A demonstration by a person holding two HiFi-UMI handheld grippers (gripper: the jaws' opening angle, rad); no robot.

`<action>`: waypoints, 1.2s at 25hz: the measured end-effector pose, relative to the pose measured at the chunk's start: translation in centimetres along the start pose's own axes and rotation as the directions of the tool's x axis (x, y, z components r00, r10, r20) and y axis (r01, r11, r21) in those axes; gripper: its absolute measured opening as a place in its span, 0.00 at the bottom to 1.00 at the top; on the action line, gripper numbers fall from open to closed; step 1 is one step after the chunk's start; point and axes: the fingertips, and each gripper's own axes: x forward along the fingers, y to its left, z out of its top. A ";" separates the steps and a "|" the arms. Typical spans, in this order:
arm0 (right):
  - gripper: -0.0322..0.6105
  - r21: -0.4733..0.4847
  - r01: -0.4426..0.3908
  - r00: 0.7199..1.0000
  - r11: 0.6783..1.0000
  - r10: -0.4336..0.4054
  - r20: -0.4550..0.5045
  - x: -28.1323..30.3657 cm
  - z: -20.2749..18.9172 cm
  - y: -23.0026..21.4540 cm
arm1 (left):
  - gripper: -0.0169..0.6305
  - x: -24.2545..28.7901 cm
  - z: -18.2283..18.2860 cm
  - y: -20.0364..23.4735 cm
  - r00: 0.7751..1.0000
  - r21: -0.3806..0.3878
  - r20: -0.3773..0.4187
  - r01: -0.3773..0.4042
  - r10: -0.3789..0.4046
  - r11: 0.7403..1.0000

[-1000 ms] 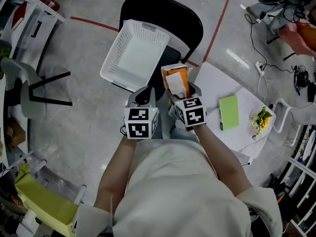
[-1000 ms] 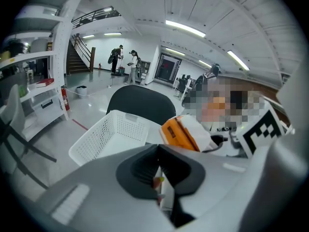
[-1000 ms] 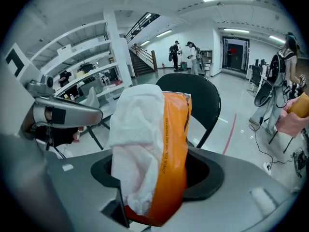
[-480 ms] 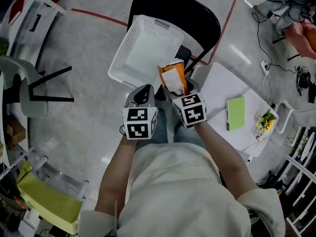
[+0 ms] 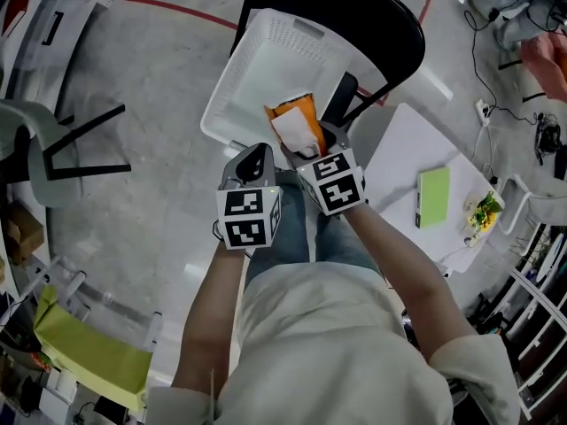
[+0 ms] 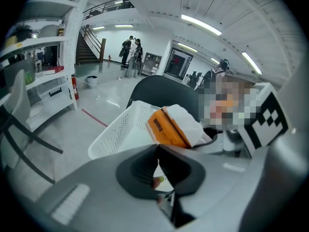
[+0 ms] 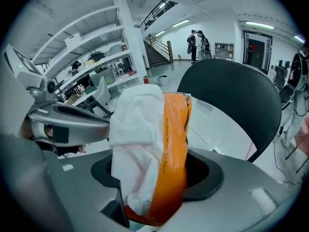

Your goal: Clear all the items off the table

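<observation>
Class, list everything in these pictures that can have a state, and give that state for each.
left gripper: shut, empty
right gripper: shut on the orange packet
orange packet: held, off the table
white basket: empty, on the black chair
green pad: lying flat on the white table

Bright, even light falls from ceiling strips (image 6: 200,24), leaving pale glare on the floor (image 5: 151,149) and only soft shadows. Both gripper views curve like fisheyes with dark corners, and the close foreground is soft.
</observation>
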 end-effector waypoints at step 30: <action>0.54 -0.248 -0.147 0.966 0.958 0.085 -0.246 15.8 -0.4 2.2 | 0.04 4.2 -1.9 8.2 0.996 -0.227 -0.041 -0.082 0.075 0.970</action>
